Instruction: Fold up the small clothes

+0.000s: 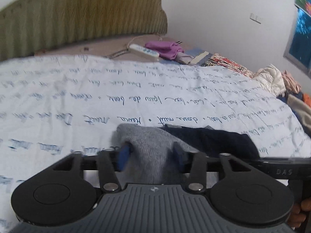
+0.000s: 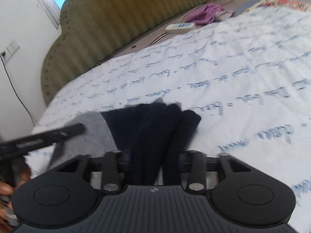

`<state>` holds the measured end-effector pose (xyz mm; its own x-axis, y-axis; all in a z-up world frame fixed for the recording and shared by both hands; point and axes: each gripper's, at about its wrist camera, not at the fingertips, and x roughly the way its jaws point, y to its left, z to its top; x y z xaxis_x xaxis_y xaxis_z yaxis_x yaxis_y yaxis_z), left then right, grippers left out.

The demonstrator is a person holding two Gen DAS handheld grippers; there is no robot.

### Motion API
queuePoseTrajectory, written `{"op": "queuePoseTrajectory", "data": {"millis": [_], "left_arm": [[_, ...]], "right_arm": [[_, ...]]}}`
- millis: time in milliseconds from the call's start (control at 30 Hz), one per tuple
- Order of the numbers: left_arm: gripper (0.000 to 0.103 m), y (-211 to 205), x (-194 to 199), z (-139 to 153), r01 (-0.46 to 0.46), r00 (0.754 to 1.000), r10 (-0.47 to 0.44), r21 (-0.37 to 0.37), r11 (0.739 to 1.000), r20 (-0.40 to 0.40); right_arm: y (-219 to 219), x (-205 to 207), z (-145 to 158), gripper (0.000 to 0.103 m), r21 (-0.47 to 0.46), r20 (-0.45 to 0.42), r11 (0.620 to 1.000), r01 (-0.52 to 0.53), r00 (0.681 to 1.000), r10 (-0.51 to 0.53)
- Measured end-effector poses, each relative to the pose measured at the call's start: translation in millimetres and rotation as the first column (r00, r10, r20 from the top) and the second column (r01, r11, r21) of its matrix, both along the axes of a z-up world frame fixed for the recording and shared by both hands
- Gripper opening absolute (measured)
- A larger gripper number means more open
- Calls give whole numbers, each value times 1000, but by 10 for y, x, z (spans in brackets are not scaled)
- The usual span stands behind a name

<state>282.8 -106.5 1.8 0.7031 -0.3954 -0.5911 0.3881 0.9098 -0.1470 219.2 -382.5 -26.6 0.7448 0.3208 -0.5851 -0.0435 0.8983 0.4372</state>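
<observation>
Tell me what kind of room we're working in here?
Most likely a bedroom. The work surface is a bed: a white bedspread printed with blue handwriting, a padded olive headboard against the wall, and a heap of clothes at the far edge.

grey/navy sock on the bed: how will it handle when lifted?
Likely floppy: the sock already lies bunched in soft folds on the sheet. Probably light, thin knit. Fuzzy surface suggests it won't slip; the free end would droop.
</observation>
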Motion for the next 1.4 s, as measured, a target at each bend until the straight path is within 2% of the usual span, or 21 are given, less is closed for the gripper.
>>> {"op": "queuePoseTrajectory", "data": {"millis": [67, 133, 200, 333, 400, 467, 500, 533, 567, 600, 667, 700, 800, 967, 1100, 1167, 1233, 1300, 1333, 1367, 1400], "left_arm": [[82, 116, -194, 71, 16, 1000, -16, -3, 1000, 2], [82, 271, -410, 85, 47, 998, -48, -34, 998, -30], [83, 399, -623, 37, 82, 991, -89, -69, 994, -100], [80, 618, -1024, -223, 120, 967, -144, -120, 985, -209], [71, 671, -1108, -379, 113, 953, -150, -151, 982, -263], [63, 714, -1144, -453, 79, 957, -128, -190, 979, -259], [47, 733, -1132, -468, 66, 955, -127, -226, 972, -269], [35, 737, -1090, -503, 60, 940, -148, -280, 958, -306], [26, 755, -1058, -543, 45, 922, -168, -335, 941, -348], [17, 768, -1048, -562, 23, 918, -160, -356, 934, -362], [14, 782, -1076, -562, 11, 925, -139, -340, 940, -354], [13, 809, -1102, -548, -2, 926, -130, -348, 937, -354], [11, 878, -1235, -393, -11, 941, -107, -347, 938, -320], [10, 882, -1603, -82, 29, 967, -98, -281, 959, -236], [10, 863, -1866, -114, 54, 969, -106, -226, 973, -223], [10, 839, -1879, -208, 55, 969, -101, -200, 978, -227], [11, 845, -1826, -308, 19, 964, -70, -196, 980, -256], [16, 852, -1843, -296, -3, 967, -44, -185, 983, -252], [25, 855, -1884, -256, -4, 972, -36, -169, 986, -234], [29, 848, -1939, -208, -11, 978, -18, -140, 990, -209], [38, 839, -2001, -160, -29, 984, 11, -99, 995, -179]], "right_arm": [[-48, -198, 50, 65, 15, 22, 1000, -16, 1000, 15], [-146, -434, 69, 65, 64, 17, 997, -33, 999, 32], [-258, -684, 45, 67, 133, 3, 989, -64, 998, 64], [-322, -1090, -72, 67, 254, -34, 954, -157, 985, 171], [-309, -1216, -196, 65, 277, -70, 950, -147, 983, 172], [-327, -1266, -285, 65, 342, -68, 932, -118, 986, 150], [-320, -1243, -316, 57, 392, -74, 915, -97, 988, 137], [-306, -1233, -334, 48, 426, -79, 901, -87, 988, 133], [-255, -1218, -362, 29, 437, -96, 895, -88, 985, 143], [-162, -1206, -385, 21, 409, -120, 908, -88, 981, 149], [-44, -1231, -375, 13, 347, -114, 934, -79, 985, 126], [-47, -1253, -369, 11, 364, -113, 929, -66, 987, 114], [-67, -1343, -278, 10, 386, -92, 921, -41, 992, 83], [5, -1600, -76, 10, 371, -50, 926, -67, 995, 92], [44, -1767, -68, 10, 351, -65, 933, -76, 992, 105], [15, -1759, -143, 13, 323, -115, 946, -22, 991, 63], [-31, -1706, -254, 14, 322, -151, 946, 24, 988, 26], [-24, -1746, -234, 18, 313, -144, 948, 51, 990, -6], [15, -1813, -147, 20, 256, -110, 965, 59, 993, -32], [80, -1897, -47, 27, 173, -68, 982, 71, 996, -60], [152, -1995, 49, 34, 80, -29, 993, 92, 995, -90]]}}
